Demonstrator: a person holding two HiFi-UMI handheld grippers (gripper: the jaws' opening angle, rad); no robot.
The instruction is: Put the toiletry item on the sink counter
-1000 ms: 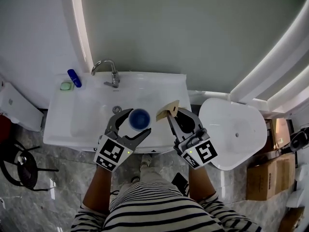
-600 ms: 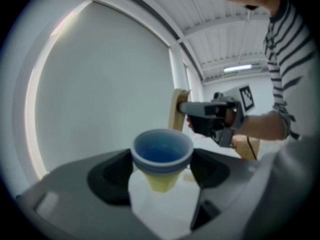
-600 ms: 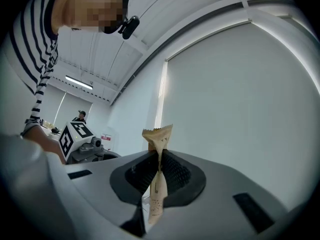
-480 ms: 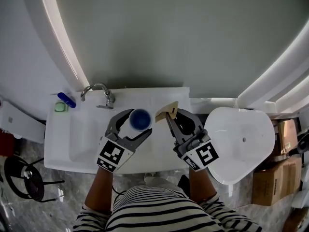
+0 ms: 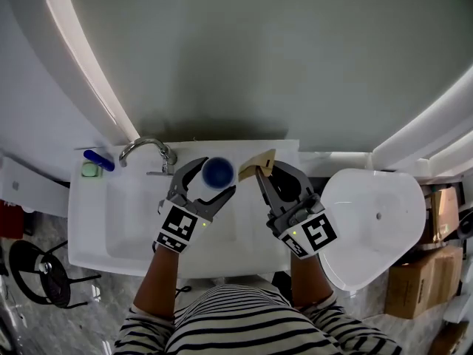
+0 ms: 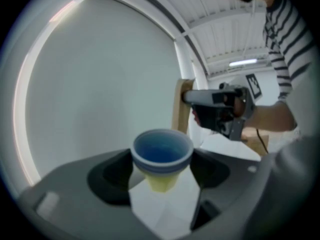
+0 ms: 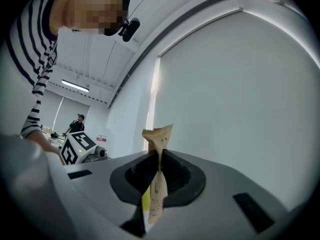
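Note:
My left gripper [image 5: 212, 177] is shut on a blue cup [image 5: 218, 171] with a pale yellow base, held upright over the back of the white sink counter [image 5: 96, 228]. In the left gripper view the blue cup [image 6: 162, 155] sits between the jaws, rim up. My right gripper [image 5: 263, 174] is shut on a thin tan paper sachet [image 5: 257, 163], just right of the cup. The right gripper view shows the sachet [image 7: 158, 176] pinched edge-on between the jaws, its crimped top sticking up.
A chrome tap [image 5: 149, 151] stands at the back left of the basin. A blue tube [image 5: 98, 160] and a green soap [image 5: 90, 170] lie at the counter's back-left corner. A white toilet [image 5: 373, 220] is to the right, cardboard boxes [image 5: 417, 279] beyond it.
Both grippers have moved forward toward the back of the counter with the cup and sachet still held. The head view has shifted up the wall.

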